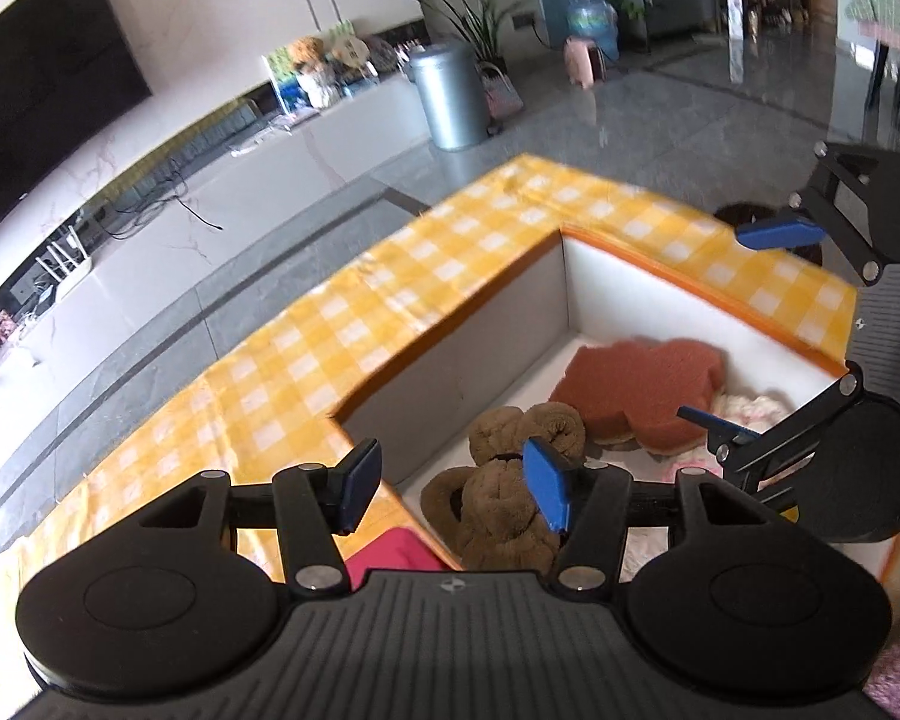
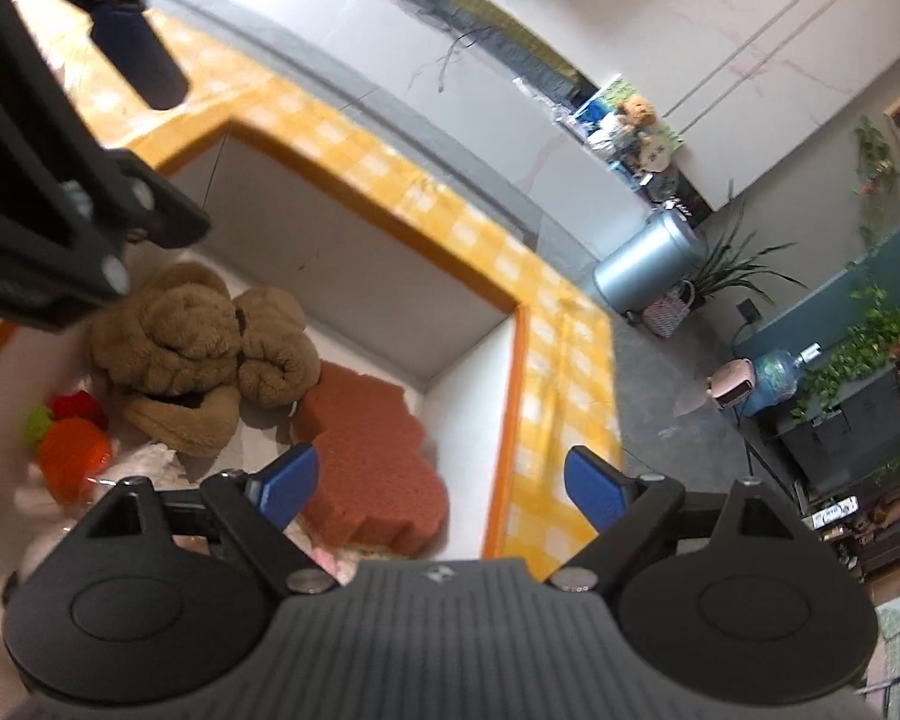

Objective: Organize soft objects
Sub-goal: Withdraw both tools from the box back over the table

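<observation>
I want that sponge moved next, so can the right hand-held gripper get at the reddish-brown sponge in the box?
Probably yes. The right hand-held gripper is open above the sponge, which lies on top inside the open box with nothing covering it.

My table, under its yellow checked cloth

I see the table [image 1: 306,354] covered by a yellow-and-white checked cloth [image 2: 450,222]; a white box [image 1: 450,372] with an orange rim sits on it, and something red [image 1: 390,552] lies just beside the box.
</observation>
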